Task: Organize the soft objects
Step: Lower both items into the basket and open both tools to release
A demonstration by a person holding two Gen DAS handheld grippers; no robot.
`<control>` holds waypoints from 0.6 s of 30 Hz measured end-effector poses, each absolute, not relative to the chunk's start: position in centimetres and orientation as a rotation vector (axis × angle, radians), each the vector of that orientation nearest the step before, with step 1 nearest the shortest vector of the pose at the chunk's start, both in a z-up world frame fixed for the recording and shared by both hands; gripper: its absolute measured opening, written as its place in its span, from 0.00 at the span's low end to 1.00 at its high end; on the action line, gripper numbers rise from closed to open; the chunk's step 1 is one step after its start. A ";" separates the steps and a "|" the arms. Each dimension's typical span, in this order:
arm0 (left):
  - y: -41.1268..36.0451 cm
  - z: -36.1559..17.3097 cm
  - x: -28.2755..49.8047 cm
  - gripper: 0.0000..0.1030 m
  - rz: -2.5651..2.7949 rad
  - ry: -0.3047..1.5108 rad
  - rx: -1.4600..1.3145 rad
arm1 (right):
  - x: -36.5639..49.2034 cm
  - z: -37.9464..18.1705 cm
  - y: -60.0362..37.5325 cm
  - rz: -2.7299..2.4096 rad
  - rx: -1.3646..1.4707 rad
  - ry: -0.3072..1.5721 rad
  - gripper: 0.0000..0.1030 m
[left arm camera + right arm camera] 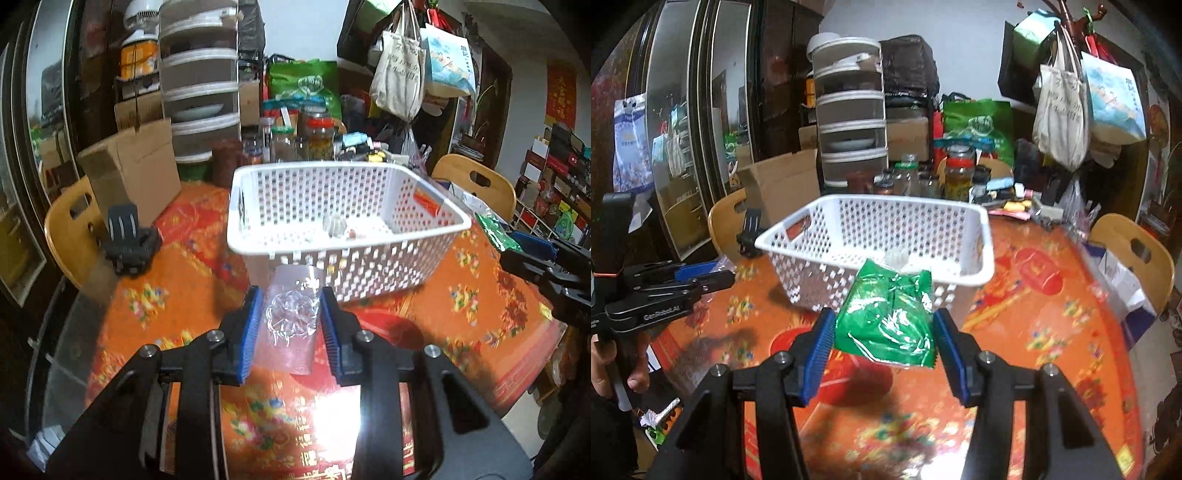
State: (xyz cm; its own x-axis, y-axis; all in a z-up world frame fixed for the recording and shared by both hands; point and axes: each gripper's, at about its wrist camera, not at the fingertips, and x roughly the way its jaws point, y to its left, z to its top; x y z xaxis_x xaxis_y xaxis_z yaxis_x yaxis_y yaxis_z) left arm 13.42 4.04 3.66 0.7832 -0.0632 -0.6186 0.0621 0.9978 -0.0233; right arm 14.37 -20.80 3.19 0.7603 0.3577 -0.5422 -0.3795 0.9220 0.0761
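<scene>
A white perforated basket stands on the orange-red patterned tablecloth. Inside it lie a small clear item and a red strip against the right wall. My left gripper is shut on a clear plastic bag with a glossy pattern, held above the cloth just in front of the basket. My right gripper is shut on a green foil packet, also lifted before the basket's near rim. Each gripper shows at the edge of the other's view, the left gripper and the right gripper.
Jars and bottles crowd the table's far side, with a cardboard box and a tiered food cover behind. A black clamp-like object lies left of the basket. Wooden chairs flank the table. A hand holds the left tool.
</scene>
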 end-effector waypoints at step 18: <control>1.9 12.5 25.1 0.28 -0.088 0.684 -0.002 | 24.3 9.0 -19.5 0.382 -0.094 0.599 0.52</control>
